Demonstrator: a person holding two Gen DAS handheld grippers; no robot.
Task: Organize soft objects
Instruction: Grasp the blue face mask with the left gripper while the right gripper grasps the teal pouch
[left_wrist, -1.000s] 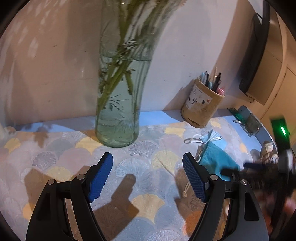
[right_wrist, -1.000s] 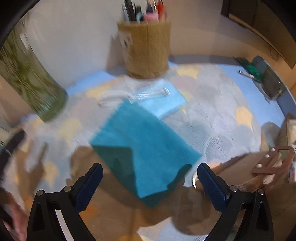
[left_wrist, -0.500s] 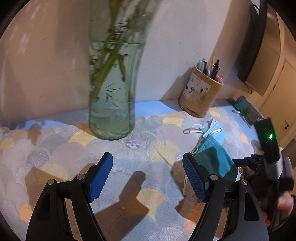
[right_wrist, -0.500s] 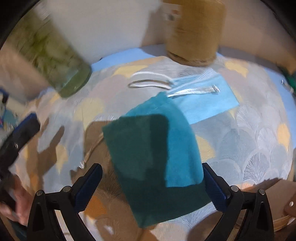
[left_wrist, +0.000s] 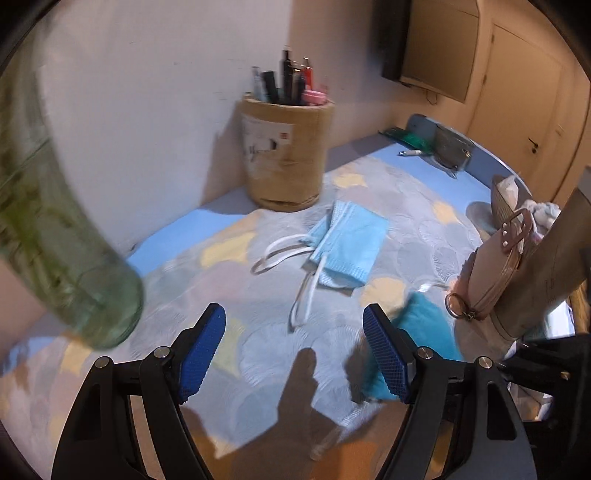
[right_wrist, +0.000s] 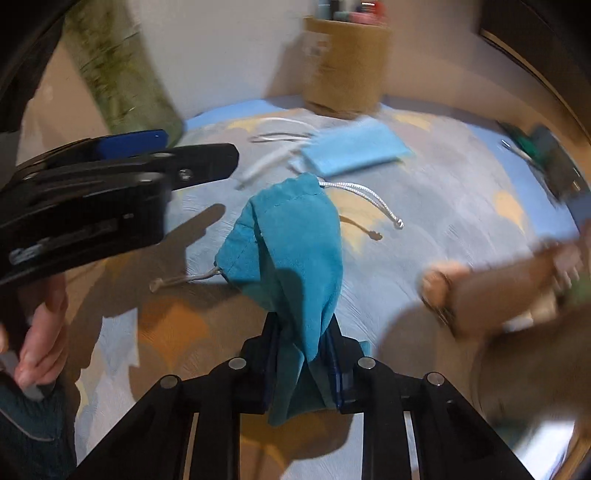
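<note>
A teal drawstring pouch (right_wrist: 291, 251) is pinched between the pads of my right gripper (right_wrist: 304, 365), which is shut on its lower end; its white cords trail loose over the patterned cloth. In the left wrist view the same pouch (left_wrist: 424, 325) shows just right of my left gripper (left_wrist: 295, 350). That gripper stands open above the cloth with nothing between its blue pads. A light blue face mask (left_wrist: 351, 240) with white ear loops lies flat ahead of it, also the mask (right_wrist: 354, 151) beyond the pouch. From the right wrist view, the left gripper (right_wrist: 155, 155) reaches in from the left.
A green glass vase (left_wrist: 55, 258) with stems stands at the left. A burlap pen holder (left_wrist: 286, 155) sits against the wall. A pink purse (left_wrist: 495, 273) leans by a basket at the right. Small dark items (left_wrist: 443, 144) lie at the table's far edge.
My right gripper has shut on the teal pouch and bunched it up. My left gripper has swung right, so the mask and pen holder now lie ahead of it.
</note>
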